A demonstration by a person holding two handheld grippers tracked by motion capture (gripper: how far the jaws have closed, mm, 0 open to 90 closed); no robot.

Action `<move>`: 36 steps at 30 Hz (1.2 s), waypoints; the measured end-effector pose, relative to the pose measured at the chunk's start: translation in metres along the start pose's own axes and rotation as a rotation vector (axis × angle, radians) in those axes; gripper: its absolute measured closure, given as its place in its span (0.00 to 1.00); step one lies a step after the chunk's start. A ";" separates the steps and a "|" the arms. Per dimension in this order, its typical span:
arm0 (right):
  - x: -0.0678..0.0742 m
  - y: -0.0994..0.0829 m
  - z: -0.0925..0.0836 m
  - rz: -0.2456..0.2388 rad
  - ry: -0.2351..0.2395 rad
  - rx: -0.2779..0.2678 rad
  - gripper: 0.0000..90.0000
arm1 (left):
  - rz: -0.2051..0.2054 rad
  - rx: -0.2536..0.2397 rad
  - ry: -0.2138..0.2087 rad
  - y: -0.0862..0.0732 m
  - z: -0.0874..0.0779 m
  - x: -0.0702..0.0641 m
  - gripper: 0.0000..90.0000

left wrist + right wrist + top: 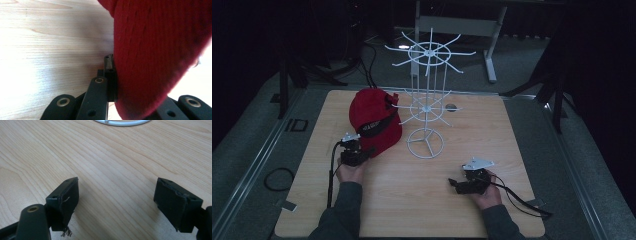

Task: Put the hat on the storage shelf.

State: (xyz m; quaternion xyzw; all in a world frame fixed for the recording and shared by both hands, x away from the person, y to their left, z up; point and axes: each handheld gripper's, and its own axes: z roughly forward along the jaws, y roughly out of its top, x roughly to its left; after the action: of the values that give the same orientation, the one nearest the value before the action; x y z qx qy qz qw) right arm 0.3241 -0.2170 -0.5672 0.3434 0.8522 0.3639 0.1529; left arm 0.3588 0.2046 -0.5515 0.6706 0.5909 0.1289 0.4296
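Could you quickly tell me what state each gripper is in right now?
Left gripper: closed on the red cap.
Right gripper: open, holding nothing.

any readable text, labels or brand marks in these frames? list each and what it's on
"ID": pale marking on the grey floor left of the table.
Pale lettering on the black band of the red cap: too small and blurred to read.
Nothing legible on the white wire rack, the left gripper or the right gripper.
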 end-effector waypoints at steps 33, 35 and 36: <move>0.000 0.000 0.000 -0.002 0.000 -0.003 0.22 | 0.045 -0.164 0.011 0.046 -0.057 -0.013 0.96; 0.000 0.000 0.000 -0.002 0.000 -0.003 0.22 | 0.053 -0.172 0.014 0.052 -0.062 -0.014 0.96; 0.000 0.000 0.000 -0.002 0.001 -0.003 0.22 | 0.053 -0.177 0.015 0.053 -0.064 -0.015 0.96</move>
State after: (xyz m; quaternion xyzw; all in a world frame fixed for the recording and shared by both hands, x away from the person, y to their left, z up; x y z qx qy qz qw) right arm 0.3244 -0.2171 -0.5672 0.3421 0.8522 0.3650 0.1534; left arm 0.3479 0.2216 -0.4697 0.6443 0.5626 0.1971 0.4792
